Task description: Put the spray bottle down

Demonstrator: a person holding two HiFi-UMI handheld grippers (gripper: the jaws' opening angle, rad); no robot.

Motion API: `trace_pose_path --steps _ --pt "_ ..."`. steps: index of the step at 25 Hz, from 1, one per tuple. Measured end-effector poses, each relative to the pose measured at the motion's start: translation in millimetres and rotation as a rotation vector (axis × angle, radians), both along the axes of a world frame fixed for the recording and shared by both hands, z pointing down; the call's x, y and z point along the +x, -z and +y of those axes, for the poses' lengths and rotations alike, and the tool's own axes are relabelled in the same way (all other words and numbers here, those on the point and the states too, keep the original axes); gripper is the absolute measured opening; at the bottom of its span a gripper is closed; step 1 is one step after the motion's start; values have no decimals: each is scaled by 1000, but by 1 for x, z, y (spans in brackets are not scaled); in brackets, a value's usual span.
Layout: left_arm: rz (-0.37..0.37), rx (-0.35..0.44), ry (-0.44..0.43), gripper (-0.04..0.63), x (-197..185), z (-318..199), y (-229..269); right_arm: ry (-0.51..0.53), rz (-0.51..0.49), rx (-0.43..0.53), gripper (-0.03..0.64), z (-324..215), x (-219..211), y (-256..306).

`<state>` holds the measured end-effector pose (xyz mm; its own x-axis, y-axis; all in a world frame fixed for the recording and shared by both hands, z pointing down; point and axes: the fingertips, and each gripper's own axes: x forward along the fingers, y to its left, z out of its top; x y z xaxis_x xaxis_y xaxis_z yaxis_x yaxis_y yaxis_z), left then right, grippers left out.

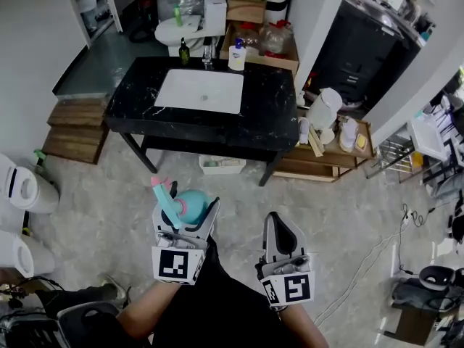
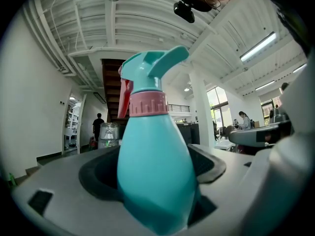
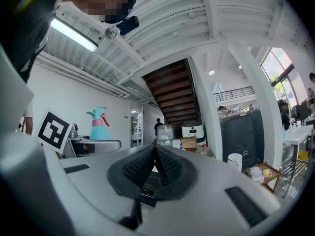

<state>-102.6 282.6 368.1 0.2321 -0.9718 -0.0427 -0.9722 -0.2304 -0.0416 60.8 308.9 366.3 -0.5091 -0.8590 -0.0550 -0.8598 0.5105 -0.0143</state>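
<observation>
One spray bottle (image 1: 183,204), two hand-held grippers (image 1: 187,209) (image 1: 280,222), one sink counter (image 1: 138,109), two small bottles (image 1: 184,51) (image 1: 237,55).

Upper centre of the head view: black marble-topped vanity table (image 1: 268,112) with white rectangular sink (image 1: 201,91), standing on pale mottled stone floor (image 1: 94,216). At left, brown wooden steps (image 1: 76,122). Overhead in the gripper views, white ribbed ceiling (image 2: 142,18), lit strip lamp (image 2: 259,45).
</observation>
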Motion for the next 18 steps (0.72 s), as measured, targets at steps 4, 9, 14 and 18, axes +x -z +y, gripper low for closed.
trace_pose_path --steps 4,9,14,18 --pt "32 -50 -7 396 -30 -58 -9 37 -1 -30 15 -63 -33 5" --pt "66 -80 33 396 -85 -123 -13 87 1 -26 14 -138 -88 20" --pt "72 -87 24 396 -116 -174 -19 69 13 -55 15 -199 -121 15" --pt "103 -96 33 396 -137 -201 -22 28 27 -89 14 -234 -130 8"
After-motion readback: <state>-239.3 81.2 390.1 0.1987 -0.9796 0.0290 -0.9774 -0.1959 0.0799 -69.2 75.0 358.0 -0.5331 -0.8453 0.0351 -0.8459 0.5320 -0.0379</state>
